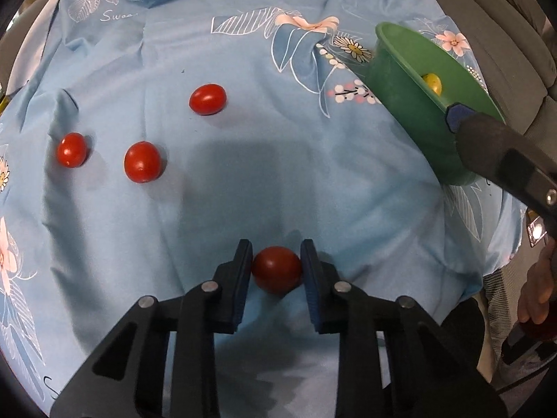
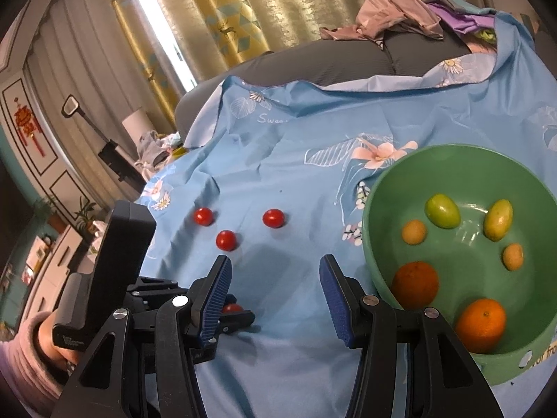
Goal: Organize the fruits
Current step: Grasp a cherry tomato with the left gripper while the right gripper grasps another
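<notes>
right hand-held gripper (image 2: 275,291) open | green bowl (image 2: 390,188) holds fruit | three tomatoes (image 2: 226,240) on cloth (image 2: 313,132)

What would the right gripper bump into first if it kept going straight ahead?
Probably only the blue floral cloth. The right gripper is open, aimed between the cherry tomatoes and the green bowl, though depth is unclear.

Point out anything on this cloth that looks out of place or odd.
Four cherry tomatoes sit outside the green bowl: three loose on the blue cloth at and, and one between the left hand-held gripper's fingers. The other fruit is in the bowl. No spill or damage shows.
</notes>
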